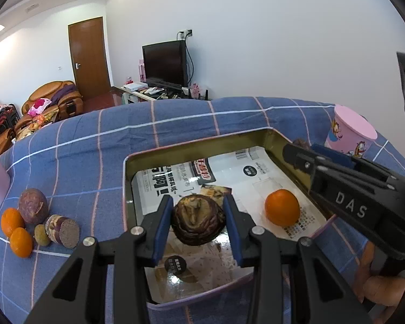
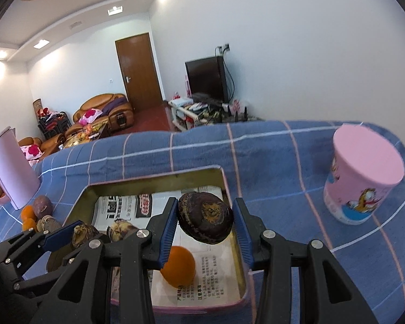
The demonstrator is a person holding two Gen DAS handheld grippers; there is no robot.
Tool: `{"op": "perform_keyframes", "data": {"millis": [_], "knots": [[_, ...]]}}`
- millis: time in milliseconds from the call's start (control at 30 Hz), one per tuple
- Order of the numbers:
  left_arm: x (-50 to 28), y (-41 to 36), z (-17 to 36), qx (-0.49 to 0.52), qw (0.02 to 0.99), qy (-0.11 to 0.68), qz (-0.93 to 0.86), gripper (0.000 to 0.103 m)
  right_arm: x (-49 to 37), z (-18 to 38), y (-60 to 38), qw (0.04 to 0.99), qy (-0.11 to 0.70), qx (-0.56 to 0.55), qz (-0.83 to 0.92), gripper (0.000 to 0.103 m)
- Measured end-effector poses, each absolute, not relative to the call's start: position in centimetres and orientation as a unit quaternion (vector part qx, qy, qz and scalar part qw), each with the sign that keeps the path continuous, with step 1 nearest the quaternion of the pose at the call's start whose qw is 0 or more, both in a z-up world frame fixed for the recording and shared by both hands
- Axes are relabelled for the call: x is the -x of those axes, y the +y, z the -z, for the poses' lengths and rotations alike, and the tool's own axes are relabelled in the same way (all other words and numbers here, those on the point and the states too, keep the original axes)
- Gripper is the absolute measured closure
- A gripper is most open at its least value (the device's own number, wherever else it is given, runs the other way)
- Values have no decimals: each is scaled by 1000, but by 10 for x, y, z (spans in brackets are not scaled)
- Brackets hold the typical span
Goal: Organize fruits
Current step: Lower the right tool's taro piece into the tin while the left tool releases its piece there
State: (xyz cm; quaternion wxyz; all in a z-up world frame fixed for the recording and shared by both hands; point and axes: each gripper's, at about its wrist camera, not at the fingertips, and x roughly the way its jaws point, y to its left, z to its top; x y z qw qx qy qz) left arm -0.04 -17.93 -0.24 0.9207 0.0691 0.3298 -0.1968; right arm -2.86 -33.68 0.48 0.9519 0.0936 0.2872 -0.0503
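Note:
A pink-rimmed metal tin (image 1: 197,143) lined with printed paper sits on the blue checked cloth; it also shows in the right wrist view (image 2: 154,181). My left gripper (image 1: 198,224) is shut on a dark brown wrinkled fruit (image 1: 198,222) above the tin's floor. My right gripper (image 2: 205,221) is shut on a dark purple round fruit (image 2: 205,217) over the tin's right side. An orange (image 1: 282,207) lies in the tin, also seen in the right wrist view (image 2: 179,266). Left of the tin lie two oranges (image 1: 12,221), a purple fruit (image 1: 33,205), a cut purple fruit (image 1: 63,230) and a small green-brown fruit (image 1: 41,234).
A pink cartoon cup (image 2: 363,178) stands upside down on the cloth right of the tin. A pink kettle (image 2: 12,167) stands at the far left. Beyond the table are a sofa (image 2: 105,110), a door and a TV (image 2: 206,79).

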Motion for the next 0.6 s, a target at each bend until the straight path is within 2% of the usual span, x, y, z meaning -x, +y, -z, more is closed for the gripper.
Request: {"op": "perform_keyframes", "data": {"millis": [400, 600], "knots": [[-7, -183, 9, -73, 917, 348, 181, 63, 23, -1, -322, 948, 306, -82, 21, 59], [-11, -182, 12, -71, 914, 358, 177, 63, 19, 4, -326, 941, 319, -112, 9, 59]]}}
